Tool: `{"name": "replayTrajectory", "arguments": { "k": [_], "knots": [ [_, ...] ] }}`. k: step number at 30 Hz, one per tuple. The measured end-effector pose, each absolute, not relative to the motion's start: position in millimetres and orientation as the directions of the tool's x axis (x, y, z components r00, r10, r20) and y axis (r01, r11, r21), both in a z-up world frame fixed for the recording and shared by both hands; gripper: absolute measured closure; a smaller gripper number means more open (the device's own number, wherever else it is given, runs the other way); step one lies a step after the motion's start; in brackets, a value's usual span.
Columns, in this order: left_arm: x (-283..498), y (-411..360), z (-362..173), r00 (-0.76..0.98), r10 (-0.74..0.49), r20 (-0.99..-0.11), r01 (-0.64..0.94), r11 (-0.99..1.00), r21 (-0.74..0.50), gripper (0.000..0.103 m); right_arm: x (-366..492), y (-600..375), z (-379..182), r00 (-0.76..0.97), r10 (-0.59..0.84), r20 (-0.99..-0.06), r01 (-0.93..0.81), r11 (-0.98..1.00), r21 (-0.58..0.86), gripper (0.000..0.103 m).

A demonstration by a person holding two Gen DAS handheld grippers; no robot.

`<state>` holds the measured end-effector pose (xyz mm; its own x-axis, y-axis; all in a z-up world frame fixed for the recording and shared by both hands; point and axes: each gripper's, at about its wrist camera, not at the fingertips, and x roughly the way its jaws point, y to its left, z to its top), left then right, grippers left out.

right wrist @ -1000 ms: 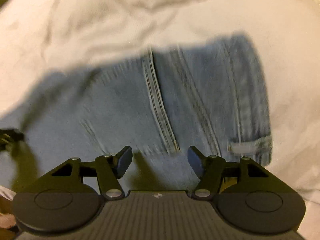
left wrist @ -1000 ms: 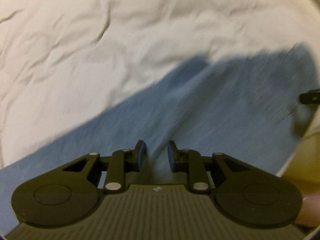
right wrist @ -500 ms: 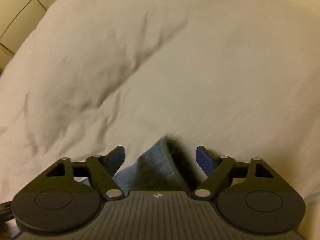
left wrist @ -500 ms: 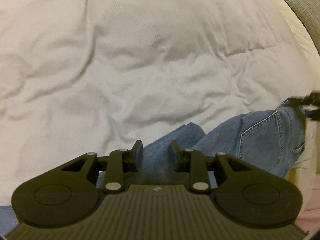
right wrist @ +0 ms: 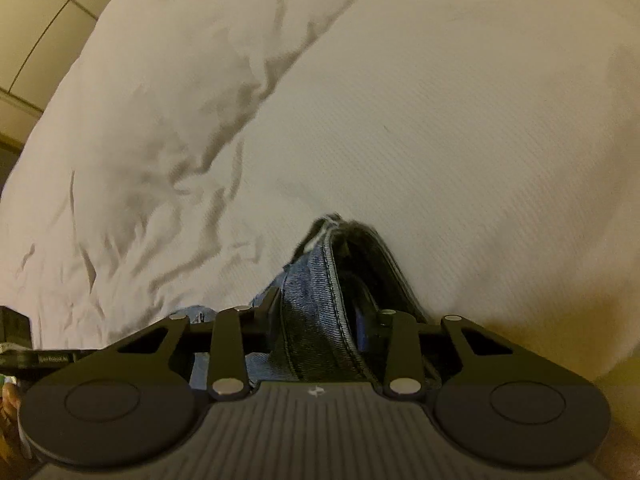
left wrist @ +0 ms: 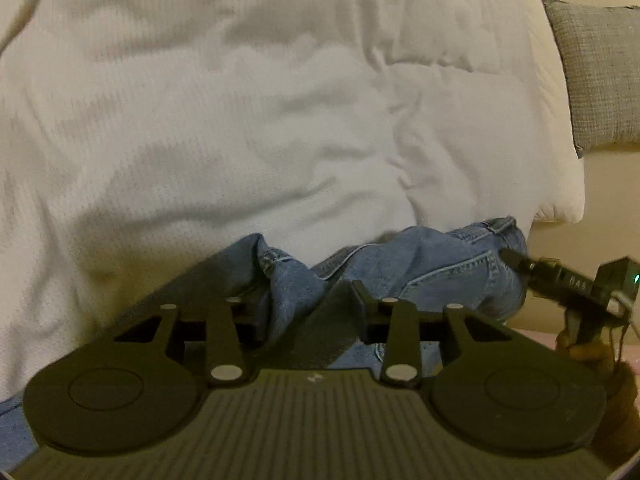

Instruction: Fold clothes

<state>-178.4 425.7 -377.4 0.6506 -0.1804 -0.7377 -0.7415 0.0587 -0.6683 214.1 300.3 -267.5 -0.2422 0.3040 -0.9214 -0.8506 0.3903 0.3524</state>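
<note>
A pair of blue denim jeans (left wrist: pixel 432 264) hangs bunched between my two grippers above a white bedspread (left wrist: pixel 240 120). My left gripper (left wrist: pixel 304 300) is shut on a fold of the jeans. My right gripper (right wrist: pixel 320 312) is shut on the jeans' waistband (right wrist: pixel 316 288), which sticks up between the fingers. The right gripper also shows at the right edge of the left wrist view (left wrist: pixel 568 280), its tip at the jeans' back pocket area. The lower part of the jeans is hidden beneath the grippers.
The rumpled white bedspread (right wrist: pixel 440 120) fills both views. A grey cushion (left wrist: pixel 600 72) leans at the far right by the bed's edge. A beige panelled wall (right wrist: pixel 36 20) shows at the upper left of the right wrist view.
Both grippers have lifted the jeans off the bed and tilted upward. The right gripper closed on the waistband. The flat denim gave way to bedspread.
</note>
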Motion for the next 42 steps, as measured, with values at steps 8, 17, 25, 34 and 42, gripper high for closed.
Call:
{"name": "replayTrajectory", "arguments": {
  "k": [8,17,25,34,42],
  "knots": [
    [-196,434,-341,0.687,0.041,-0.725,-0.725,0.113,-0.68,0.102,210,288,-249,-0.185,0.426,-0.886,-0.867,0.353,0.351,0.091],
    [-198,428,-355,0.607,0.188,-0.772,-0.793,0.204,-0.574,0.1,203,307,-258,-0.065,0.566,-0.822,-0.934,0.255,0.25,0.093],
    [-236,448,-305,0.397,0.366,-0.842,-0.916,0.207,-0.342,0.103,204,343,-262,0.107,0.52,-0.847,-0.944,0.321,0.078,0.055],
    [-198,365,-322,0.494,0.231,-0.838,-0.78,0.543,-0.31,0.102,144,275,-231,-0.011,0.581,-0.814,-0.95,0.247,0.19,0.045],
    [-274,390,-320,0.301,0.457,-0.837,-0.936,0.309,-0.168,0.103,121,211,-277,0.143,0.426,-0.893,-0.93,0.368,0.026,0.053]
  ]
}}
